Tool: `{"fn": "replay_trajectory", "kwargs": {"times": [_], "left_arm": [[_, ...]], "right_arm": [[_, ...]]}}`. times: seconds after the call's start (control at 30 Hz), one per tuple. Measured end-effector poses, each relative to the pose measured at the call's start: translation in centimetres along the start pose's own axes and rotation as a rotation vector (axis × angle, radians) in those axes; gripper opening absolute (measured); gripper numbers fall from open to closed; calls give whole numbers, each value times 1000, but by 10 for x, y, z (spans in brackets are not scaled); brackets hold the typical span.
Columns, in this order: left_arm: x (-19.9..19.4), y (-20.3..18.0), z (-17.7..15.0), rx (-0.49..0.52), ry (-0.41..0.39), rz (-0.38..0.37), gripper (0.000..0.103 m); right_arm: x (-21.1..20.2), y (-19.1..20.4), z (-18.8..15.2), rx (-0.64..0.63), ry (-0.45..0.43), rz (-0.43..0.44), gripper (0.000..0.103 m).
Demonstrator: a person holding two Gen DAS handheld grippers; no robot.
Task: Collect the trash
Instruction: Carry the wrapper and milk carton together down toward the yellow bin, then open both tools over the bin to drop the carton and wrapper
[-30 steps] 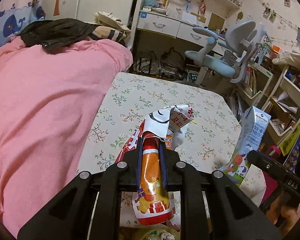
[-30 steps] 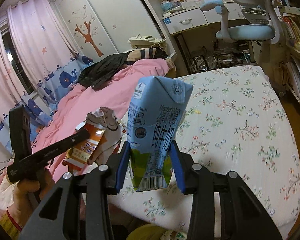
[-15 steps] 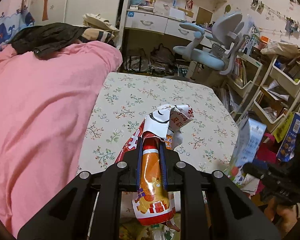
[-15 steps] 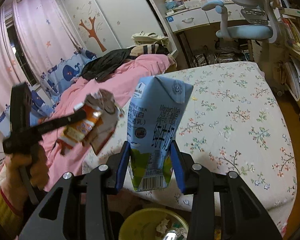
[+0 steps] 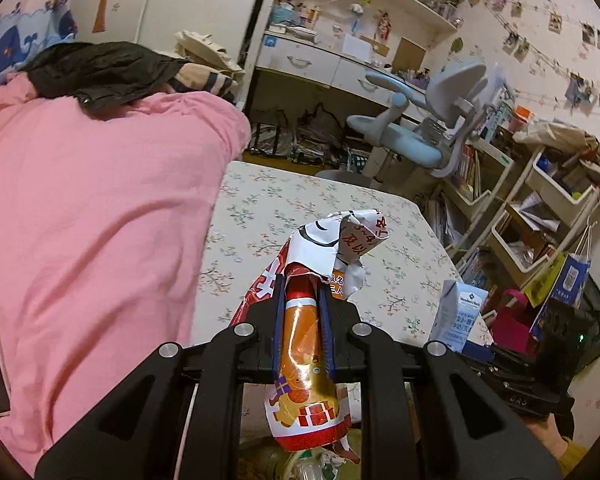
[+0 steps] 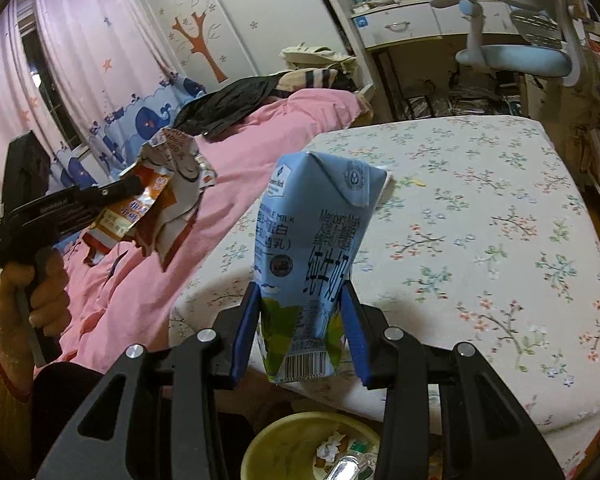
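Left wrist view shows the left gripper (image 5: 302, 320) closed tightly on a crumpled snack wrapper (image 5: 308, 360), orange and red with white paper at its top end. The wrapper is pinched between the two blue pads and hangs out both above and below them, in the air above the near edge of the counter (image 5: 308, 208), which has a cloth with small flowers. A pink blanket (image 5: 92, 220) lies on the bed at the left, touching the side of the counter, and dark clothing (image 5: 100, 68) lies on top of it. Behind the counter stands a light blue chair (image 5: 420, 128).

Right wrist view shows the right gripper (image 6: 300, 320) holding a blue milk carton (image 6: 312, 248) at a medium width; the pads press on the lower part of the carton from both sides. The carton is upright, a little tilted, and lifted off the counter, in front of its near edge. Below this gripper is a yellow-green trash bin (image 6: 284, 440) on the floor with some crumpled paper inside. At the left of this view a hand (image 6: 36, 292) grips the handle of the left gripper, and the wrapper is seen beside the carton, apart from it, over the pink blanket. In the left wrist view the carton appears at the lower right, near the corner of the counter.
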State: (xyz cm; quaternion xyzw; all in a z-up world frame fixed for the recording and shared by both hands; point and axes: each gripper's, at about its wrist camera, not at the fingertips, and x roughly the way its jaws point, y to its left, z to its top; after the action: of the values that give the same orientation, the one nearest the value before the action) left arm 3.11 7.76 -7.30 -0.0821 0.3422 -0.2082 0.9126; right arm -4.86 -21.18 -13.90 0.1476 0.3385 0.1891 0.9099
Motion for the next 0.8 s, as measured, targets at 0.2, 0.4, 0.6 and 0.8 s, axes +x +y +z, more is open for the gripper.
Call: {"fn": "replay_trajectory", "kwargs": {"times": [0.2,0.4,0.6,0.8], "left_arm": [[2,2,-2,-19,8,-24,15],[2,-22,-14,-8,37,-48,15],[-7,-48,-63,-10,121,-43,15],[-3,-70,-134,-48,242,-13,15]], "right_arm": [[-6,22,-17,-25,18,16,40],[-22,25,-49,41,48,20,40],[-31,24,-76,110,108,26,41],[-23,17,-99,160,205,34,41]]}}
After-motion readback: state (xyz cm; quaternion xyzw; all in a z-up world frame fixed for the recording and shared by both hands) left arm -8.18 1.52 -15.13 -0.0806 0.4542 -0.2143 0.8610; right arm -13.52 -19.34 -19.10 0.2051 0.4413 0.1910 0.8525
